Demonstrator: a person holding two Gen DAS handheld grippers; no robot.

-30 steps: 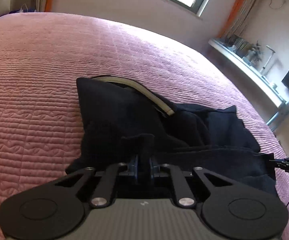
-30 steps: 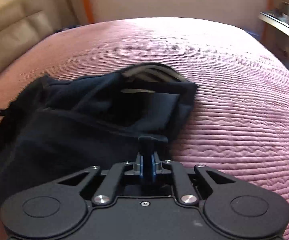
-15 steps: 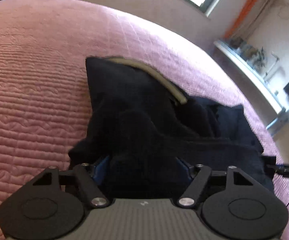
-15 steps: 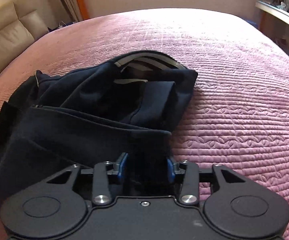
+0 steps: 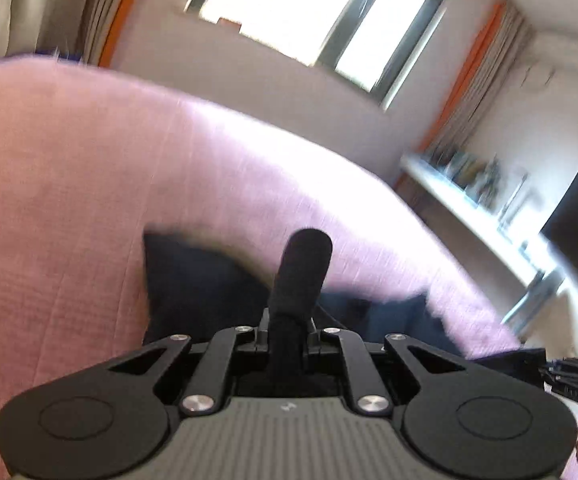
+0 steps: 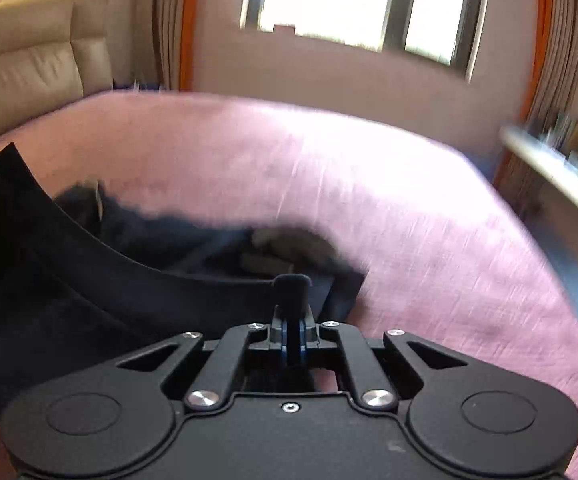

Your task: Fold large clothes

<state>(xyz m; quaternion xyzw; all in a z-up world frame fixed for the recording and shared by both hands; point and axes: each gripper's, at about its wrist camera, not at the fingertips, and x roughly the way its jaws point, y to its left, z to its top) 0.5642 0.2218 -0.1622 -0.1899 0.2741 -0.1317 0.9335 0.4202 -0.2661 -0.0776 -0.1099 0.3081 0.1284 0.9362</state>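
Your left claw and right claw had just closed, each pinching a fold of the dark garment, which trailed onto the pink bed toward its near edge.

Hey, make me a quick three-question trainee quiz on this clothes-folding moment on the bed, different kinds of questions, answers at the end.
1. True or false: the left gripper is shut on a fold of the dark garment.
2. What does the right gripper hold? A) the pink bedspread B) the dark garment C) nothing
3. Fill in: the garment lies on a ____ bedspread.

Key: 1 true; 2 B; 3 pink.
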